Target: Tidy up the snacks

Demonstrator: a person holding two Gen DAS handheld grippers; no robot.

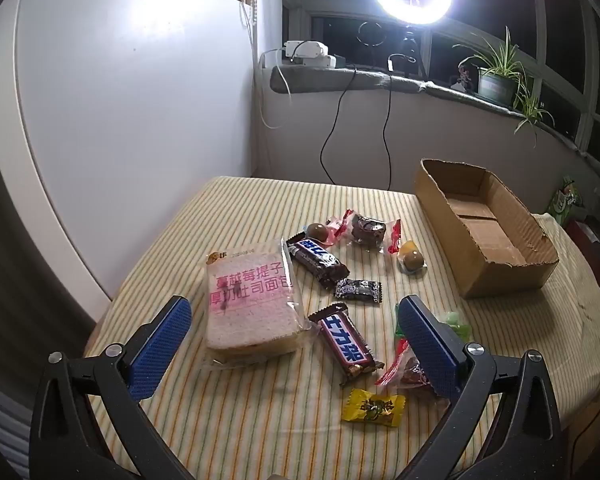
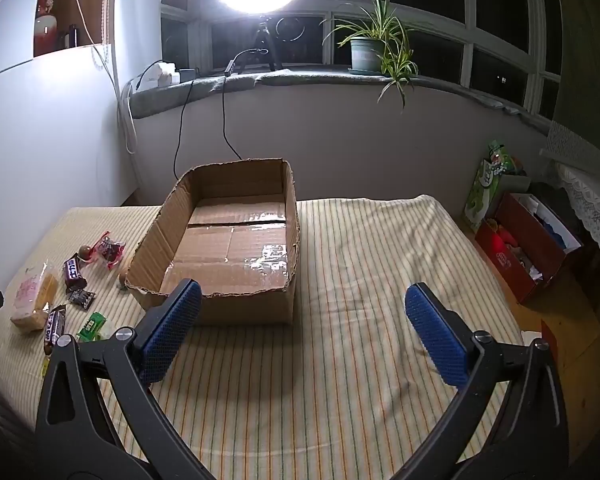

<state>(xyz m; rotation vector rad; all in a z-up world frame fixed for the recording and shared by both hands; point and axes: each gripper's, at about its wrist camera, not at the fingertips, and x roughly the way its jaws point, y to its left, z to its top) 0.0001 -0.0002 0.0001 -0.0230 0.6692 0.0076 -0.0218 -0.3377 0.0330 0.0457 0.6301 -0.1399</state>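
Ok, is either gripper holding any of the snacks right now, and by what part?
Nothing is held. The left gripper hangs open above the bread packet, and the right gripper is open over the striped cloth.

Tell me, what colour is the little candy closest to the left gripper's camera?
Yellow, with dark print on its wrapper. The left wrist view shows it best.

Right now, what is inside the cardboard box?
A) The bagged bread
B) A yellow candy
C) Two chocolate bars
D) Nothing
D: the cardboard box shows only its bare taped floor, while the bagged bread and the other snacks lie outside it on the striped cloth.
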